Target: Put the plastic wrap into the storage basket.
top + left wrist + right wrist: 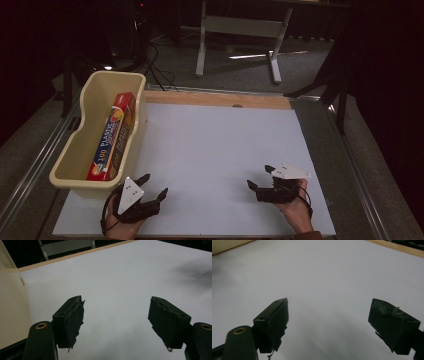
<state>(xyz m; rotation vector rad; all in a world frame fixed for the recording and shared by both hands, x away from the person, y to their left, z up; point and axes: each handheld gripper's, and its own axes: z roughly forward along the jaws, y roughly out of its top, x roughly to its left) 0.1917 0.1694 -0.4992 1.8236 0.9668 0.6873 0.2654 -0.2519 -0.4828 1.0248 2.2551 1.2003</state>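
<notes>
Leftmost, the plastic wrap box (112, 136) lay inside the cream bin (95, 90), its long axis running roughly twelve to six o'clock. It sat at about eleven o'clock from the nearer left gripper (154, 186), whose jaws stood spread and empty. Well apart, the right gripper (260, 177) likewise gaped over the white board (220, 145).

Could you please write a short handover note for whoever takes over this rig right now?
Left gripper: open, holding nothing, low over the white board near its front left, just in front of the tub.
Right gripper: open, holding nothing, near the board's front right.
Plastic wrap box: lies lengthwise inside the cream tub at the board's left edge.
Done: the box sits in the tub; neither gripper touches it.
Left: probably nothing more for the box, unless it is meant to come out; the left gripper is nearer for that.
</notes>
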